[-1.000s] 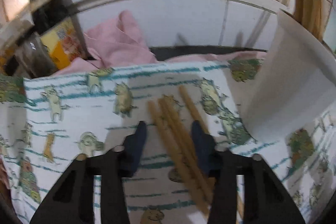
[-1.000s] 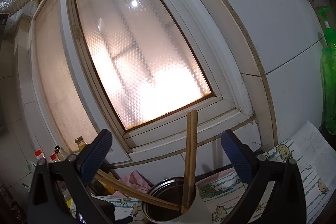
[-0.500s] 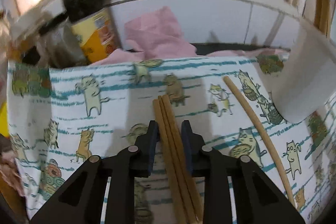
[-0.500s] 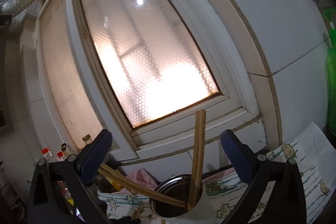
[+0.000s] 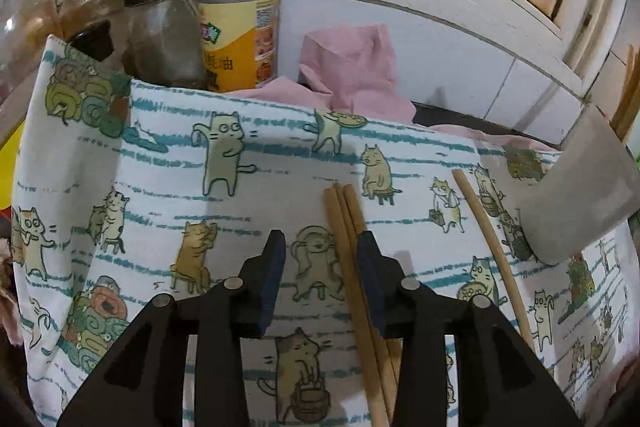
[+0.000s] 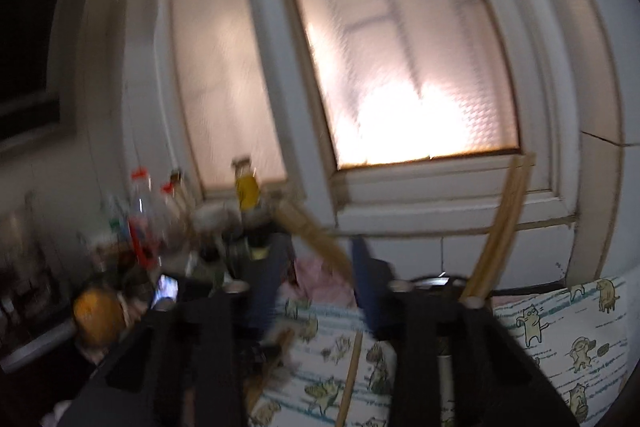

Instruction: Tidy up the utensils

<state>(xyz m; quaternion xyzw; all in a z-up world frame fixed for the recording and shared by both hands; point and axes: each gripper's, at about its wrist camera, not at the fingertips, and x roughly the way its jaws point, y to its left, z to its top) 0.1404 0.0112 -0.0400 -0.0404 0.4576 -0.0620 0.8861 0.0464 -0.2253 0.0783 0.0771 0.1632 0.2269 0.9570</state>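
Observation:
A bundle of wooden chopsticks (image 5: 348, 251) lies on the cat-print cloth (image 5: 224, 219) between the blue fingers of my left gripper (image 5: 320, 251). It rests against the right finger, the left finger stands clear, and the jaws are opening. A single chopstick (image 5: 492, 247) lies further right, beside the white cup (image 5: 592, 187). In the blurred right wrist view my right gripper (image 6: 316, 259) has its jaws closing. A slanted chopstick (image 6: 316, 235) runs between them with a gap still showing. More chopsticks (image 6: 500, 227) stand in the cup.
A dark sauce bottle (image 5: 240, 7) and glass jars (image 5: 160, 35) stand behind the cloth on the left. A pink rag (image 5: 352, 75) lies by the tiled wall under the frosted window (image 6: 400, 67). More bottles (image 6: 140, 227) and an orange object (image 6: 96, 315) crowd the far left.
My left gripper slid left, so bottles and jars came into view; its jaws narrowed around the chopstick bundle, then widened a little. My right gripper swung left and its wide jaws drew much closer.

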